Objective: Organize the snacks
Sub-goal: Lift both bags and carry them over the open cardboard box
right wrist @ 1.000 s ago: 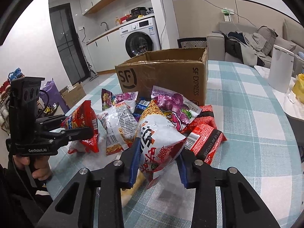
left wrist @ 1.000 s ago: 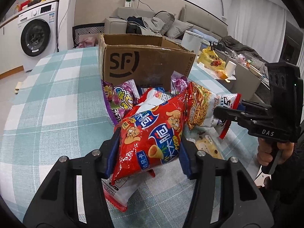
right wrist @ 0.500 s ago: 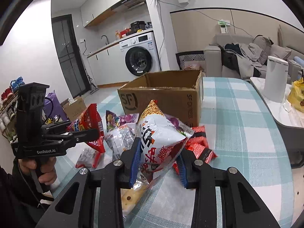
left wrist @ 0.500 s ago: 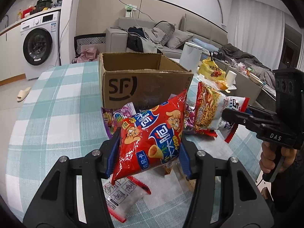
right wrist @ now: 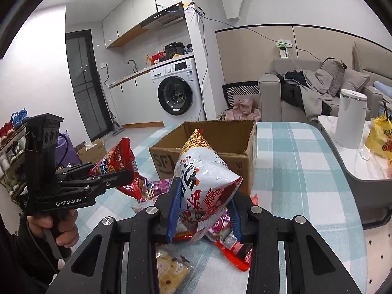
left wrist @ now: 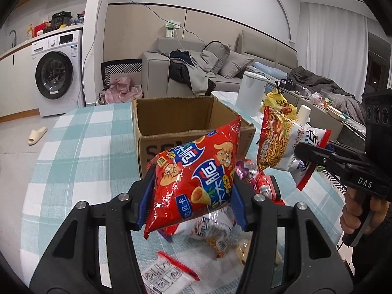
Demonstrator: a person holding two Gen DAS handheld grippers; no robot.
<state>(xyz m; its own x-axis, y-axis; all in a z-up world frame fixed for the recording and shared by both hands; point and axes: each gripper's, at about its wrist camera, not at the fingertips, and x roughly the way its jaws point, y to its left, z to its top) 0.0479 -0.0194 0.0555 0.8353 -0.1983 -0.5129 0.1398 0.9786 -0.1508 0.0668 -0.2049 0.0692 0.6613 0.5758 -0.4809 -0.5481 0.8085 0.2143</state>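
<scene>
The checked tabletop (left wrist: pixel 73 152) is carrying an open cardboard box (left wrist: pixel 176 120) at its far middle, with a loose heap of snack packets (right wrist: pixel 220 230) lying on the near side of the box. The box is sitting straight ahead of both grippers and lower than the bags they are holding, its open top facing up, so the coming move is turning on carrying each bag forward over the near wall and down inside. The left gripper (left wrist: pixel 191 193) is pinching a red chip bag (left wrist: pixel 196 178) between its jaws, the bag's long axis tilting up and to the right, its top corner overlapping the box's near right corner. The right gripper (right wrist: pixel 203 205) is pinching a white noodle-snack bag (right wrist: pixel 203 171), its jaws pressed into the bag's sides, long axis pointing up toward the box mouth. Both bags are hanging clear of the tabletop. Which hand is nearer the box is hard to judge through the fisheye; they are looking about level.
</scene>
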